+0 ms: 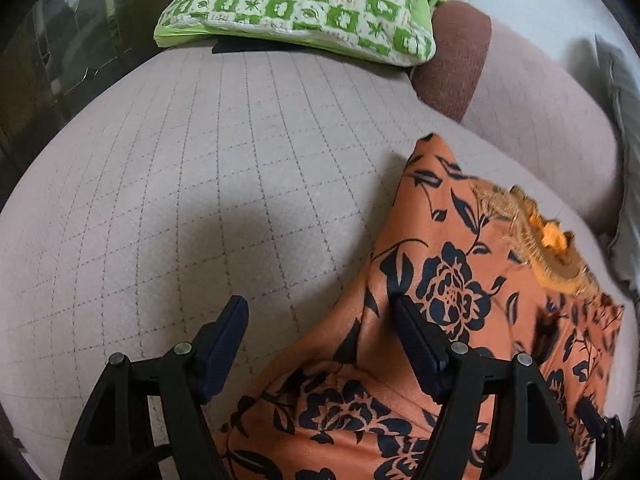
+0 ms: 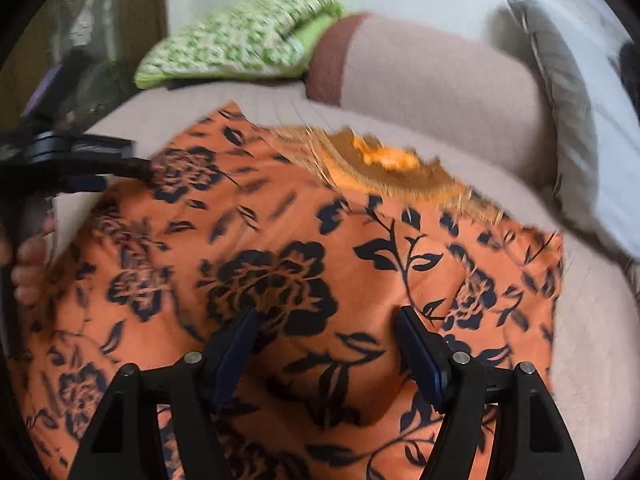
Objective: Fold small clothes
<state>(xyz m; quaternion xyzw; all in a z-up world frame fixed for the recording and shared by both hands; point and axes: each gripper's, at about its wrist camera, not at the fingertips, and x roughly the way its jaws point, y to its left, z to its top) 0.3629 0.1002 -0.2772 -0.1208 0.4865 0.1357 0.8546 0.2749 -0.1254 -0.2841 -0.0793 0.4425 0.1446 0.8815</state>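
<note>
**Lining up the first fold**

I see the orange floral garment (image 2: 320,272) spread on the quilted mattress (image 1: 180,168), short of the green checked pillow (image 1: 296,8). My left gripper (image 1: 320,332) and right gripper (image 2: 328,340) both gape, holding nothing. Next, I judge, each must pinch an edge.

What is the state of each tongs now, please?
Left tongs: open, holding nothing, at the edge of the orange floral garment.
Right tongs: open, holding nothing, above the garment.
</note>
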